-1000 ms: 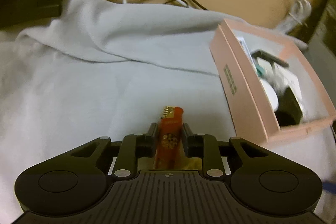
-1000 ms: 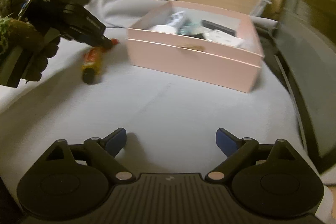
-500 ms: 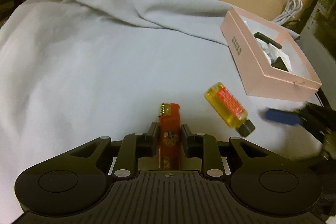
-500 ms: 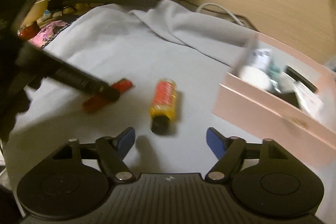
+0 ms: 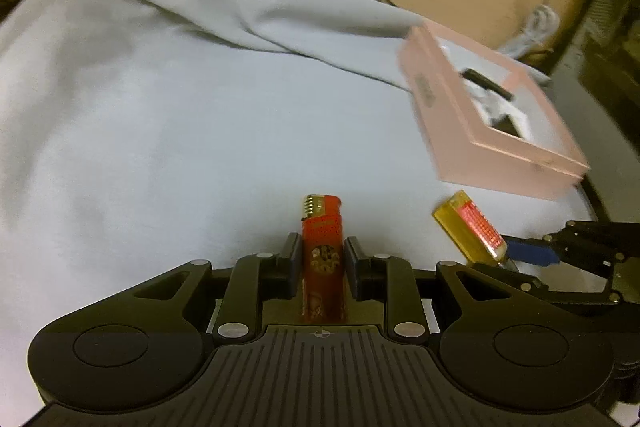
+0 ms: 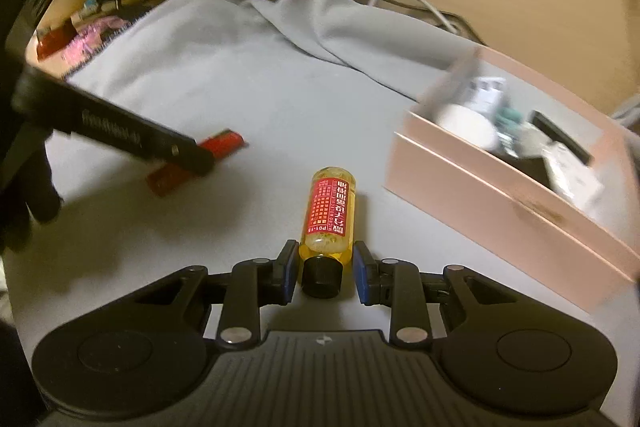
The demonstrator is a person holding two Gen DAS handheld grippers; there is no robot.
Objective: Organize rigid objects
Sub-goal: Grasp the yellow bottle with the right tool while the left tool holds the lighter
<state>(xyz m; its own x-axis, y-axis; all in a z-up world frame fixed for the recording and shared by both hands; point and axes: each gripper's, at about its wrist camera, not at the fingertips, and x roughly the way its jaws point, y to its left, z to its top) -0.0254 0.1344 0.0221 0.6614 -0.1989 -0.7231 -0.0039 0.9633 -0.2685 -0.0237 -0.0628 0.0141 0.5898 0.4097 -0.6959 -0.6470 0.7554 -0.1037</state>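
The left gripper (image 5: 322, 259) had its fingers drawn in tight against the sides of a red lighter (image 5: 322, 259), clamped on it, the lighter's metal head pointing forward over the grey cloth (image 5: 160, 131). The right gripper (image 6: 325, 271) had its blue-padded fingers (image 6: 289, 269) narrowly apart, flanking the black cap of a small yellow bottle (image 6: 330, 215) lying on the cloth; whether the pads touched it could not be told. The right wrist view showed the bottle's red label and the contents of the pink box (image 6: 500, 195), blurred. The left wrist view showed the box (image 5: 472, 131) beyond the bottle (image 5: 472, 231), with white cables behind.
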